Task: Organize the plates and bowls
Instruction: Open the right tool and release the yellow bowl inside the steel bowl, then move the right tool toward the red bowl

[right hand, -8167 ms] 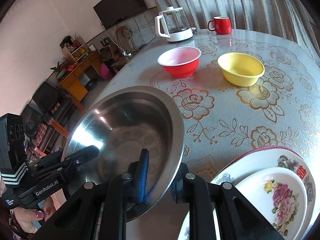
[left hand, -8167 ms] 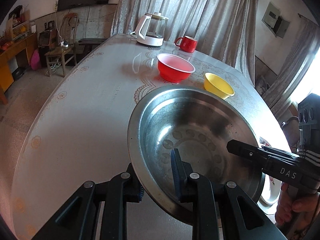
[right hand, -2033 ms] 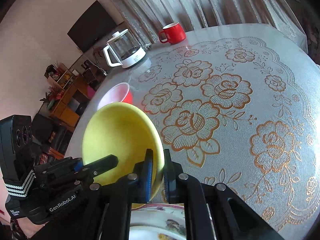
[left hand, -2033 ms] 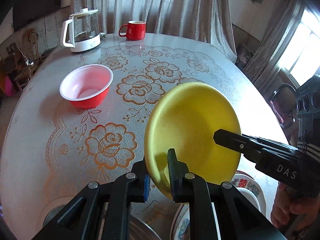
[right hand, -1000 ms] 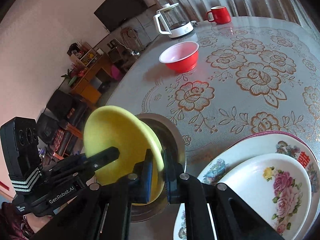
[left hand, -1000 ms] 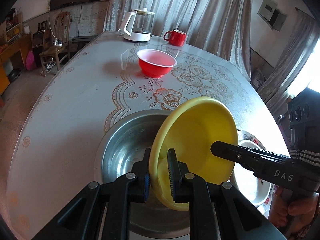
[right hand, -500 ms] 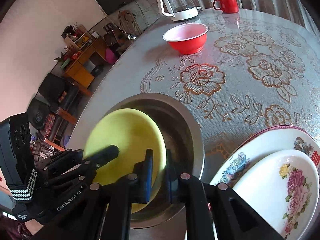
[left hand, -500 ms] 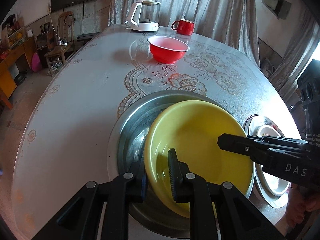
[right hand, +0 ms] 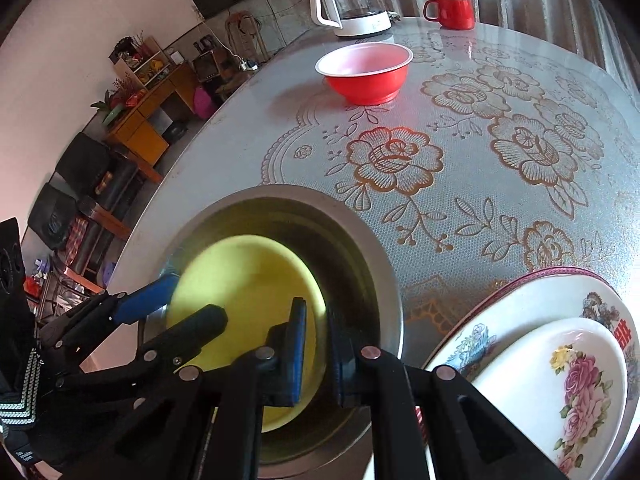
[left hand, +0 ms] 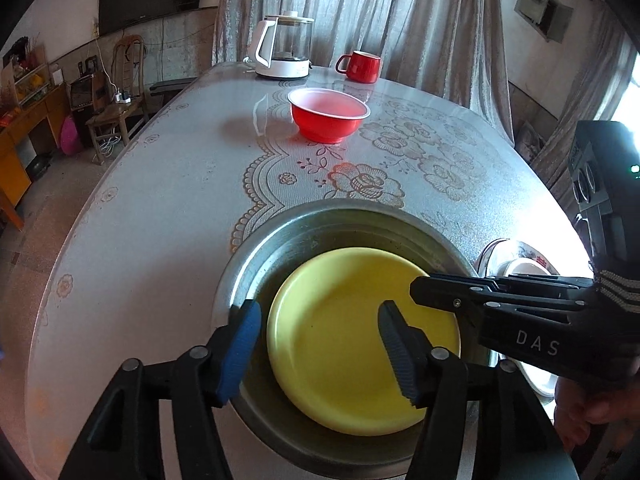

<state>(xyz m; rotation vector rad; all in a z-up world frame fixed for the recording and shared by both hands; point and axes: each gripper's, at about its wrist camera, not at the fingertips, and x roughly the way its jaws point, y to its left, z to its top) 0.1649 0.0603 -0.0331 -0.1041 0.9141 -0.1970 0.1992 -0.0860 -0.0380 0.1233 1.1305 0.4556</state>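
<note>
Yellow bowl point(left hand: 352, 344) sits nested inside the steel basin point(left hand: 256, 276) on the tabletop point(left hand: 140, 208). Left gripper point(left hand: 320, 340) is spread wide over the bowl, gripping nothing. Right gripper point(right hand: 318, 350) stands slightly parted astride the bowl's rim, its hold uncertain. Red bowl point(left hand: 329, 114) stands well apart.

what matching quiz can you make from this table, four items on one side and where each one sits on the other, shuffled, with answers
Items
1. yellow bowl
2. red bowl
3. red mug
4. small floral plate

Places
A. at the far edge of the table, beside the glass kettle
B. on top of the larger floral plate
C. nested inside the steel basin
D. alone on the tablecloth, mid-table

Pairs: 1-C, 2-D, 3-A, 4-B
</note>
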